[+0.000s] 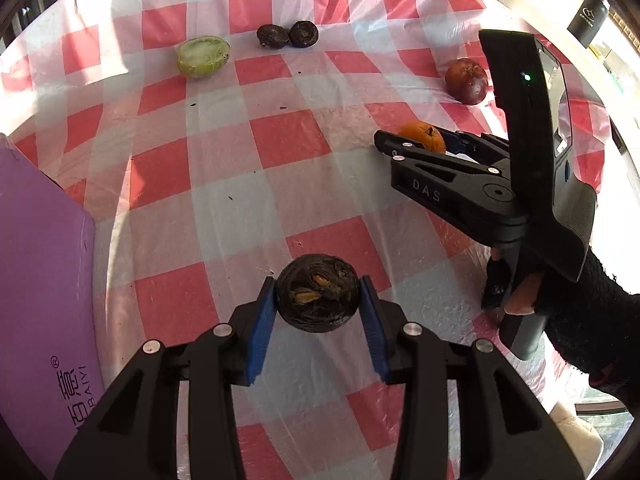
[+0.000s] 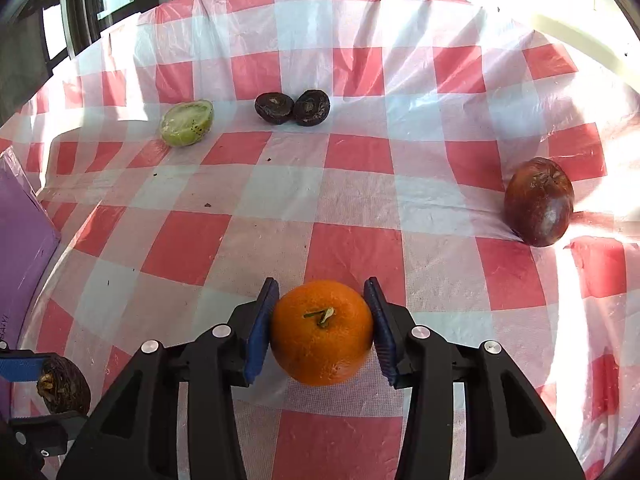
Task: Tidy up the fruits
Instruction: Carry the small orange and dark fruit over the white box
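Note:
My left gripper point(image 1: 318, 298) is shut on a dark wrinkled round fruit point(image 1: 318, 298), held over the checked tablecloth. My right gripper point(image 2: 322, 320) is shut on an orange point(image 2: 322, 332) with a short stem. In the left wrist view the right gripper point(image 1: 412, 140) shows at the right with the orange point(image 1: 424, 136) between its fingers. In the right wrist view the dark fruit point(image 2: 64, 386) and a blue left pad show at the lower left. A green fruit half point(image 1: 203, 56) point(image 2: 187, 123), two dark fruit halves point(image 1: 288, 35) point(image 2: 292, 107) and a dark red fruit point(image 1: 467, 81) point(image 2: 538, 202) lie on the cloth.
A red and white checked plastic cloth point(image 1: 280, 140) point(image 2: 352, 256) covers the round table. A purple box point(image 1: 40, 280) point(image 2: 20, 240) stands at the left edge. A black bottle point(image 1: 590, 14) stands beyond the table at the far right.

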The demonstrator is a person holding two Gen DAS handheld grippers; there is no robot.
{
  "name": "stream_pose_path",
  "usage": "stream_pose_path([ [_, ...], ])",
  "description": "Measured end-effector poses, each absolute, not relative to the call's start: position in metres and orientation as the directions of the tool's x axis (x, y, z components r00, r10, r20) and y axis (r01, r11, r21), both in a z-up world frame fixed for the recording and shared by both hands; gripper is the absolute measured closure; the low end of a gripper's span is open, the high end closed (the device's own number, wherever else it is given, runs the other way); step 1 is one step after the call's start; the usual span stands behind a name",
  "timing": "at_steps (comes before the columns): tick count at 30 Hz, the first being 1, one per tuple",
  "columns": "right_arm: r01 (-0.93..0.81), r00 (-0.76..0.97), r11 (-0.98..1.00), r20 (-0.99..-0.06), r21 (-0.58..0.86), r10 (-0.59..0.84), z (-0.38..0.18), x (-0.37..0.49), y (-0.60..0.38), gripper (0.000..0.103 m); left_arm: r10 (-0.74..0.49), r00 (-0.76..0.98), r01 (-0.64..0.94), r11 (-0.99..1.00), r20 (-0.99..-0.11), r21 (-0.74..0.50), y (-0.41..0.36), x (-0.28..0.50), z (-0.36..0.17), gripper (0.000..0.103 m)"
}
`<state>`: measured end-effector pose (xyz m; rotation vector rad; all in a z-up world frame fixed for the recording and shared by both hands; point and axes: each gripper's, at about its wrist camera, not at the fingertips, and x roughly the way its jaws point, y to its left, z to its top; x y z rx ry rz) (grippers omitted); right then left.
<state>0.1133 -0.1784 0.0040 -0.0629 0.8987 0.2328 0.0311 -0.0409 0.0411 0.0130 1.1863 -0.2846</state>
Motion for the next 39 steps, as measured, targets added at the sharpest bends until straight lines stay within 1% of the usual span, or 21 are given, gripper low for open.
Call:
stream_pose_path([
  [3, -0.164, 0.562, 0.985, -0.814, 0.061, 0.144, 0.009, 0.104, -0.176, 0.060, -0.240, 0.330, 0.272, 0.950, -0.913, -0.151, -0.041, 0.010, 0.048, 0.062],
  [5, -0.121, 0.544, 0.986, -0.824, 0.113, 0.161, 0.011, 0.089, -0.176, 0.060, -0.253, 0.320, 0.300, 0.941, -0.913, -0.156, -0.038, -0.005, 0.053, 0.062],
  [12, -0.029, 0.477, 0.975, -0.854, 0.219, 0.206, 0.015, 0.007, -0.163, 0.060, -0.308, 0.311, 0.390, 0.904, -0.899, -0.175, -0.015, -0.049, 0.076, 0.062],
  [17, -0.044, 0.433, 0.978, -0.879, 0.202, 0.201, 0.016, -0.025, -0.150, 0.060, -0.332, 0.328, 0.442, 0.881, -0.884, -0.167, 0.002, -0.057, 0.091, 0.062],
  [25, 0.044, 0.410, 0.976, -0.895, 0.214, 0.177, 0.020, -0.048, -0.138, 0.060, -0.374, 0.366, 0.507, 0.848, -0.852, -0.155, 0.019, -0.066, 0.113, 0.062],
  [29, 0.071, 0.354, 0.971, -0.916, 0.227, 0.188, 0.024, -0.055, -0.127, 0.060, -0.374, 0.372, 0.502, 0.851, -0.850, -0.154, 0.034, -0.064, 0.121, 0.062],
  [31, 0.034, 0.342, 0.979, -0.923, 0.201, 0.177, 0.033, -0.056, -0.113, 0.060, -0.370, 0.374, 0.498, 0.854, -0.850, -0.153, 0.044, -0.063, 0.125, 0.062],
  [35, -0.069, 0.383, 0.985, -0.908, 0.158, 0.173, 0.069, -0.056, -0.083, 0.060, -0.367, 0.433, 0.454, 0.878, -0.823, -0.153, 0.076, -0.061, 0.144, 0.062],
  [39, -0.098, 0.450, 0.979, -0.870, 0.178, 0.203, 0.111, -0.059, -0.060, 0.060, -0.360, 0.510, 0.369, 0.912, -0.781, -0.179, 0.126, -0.057, 0.169, 0.062],
])
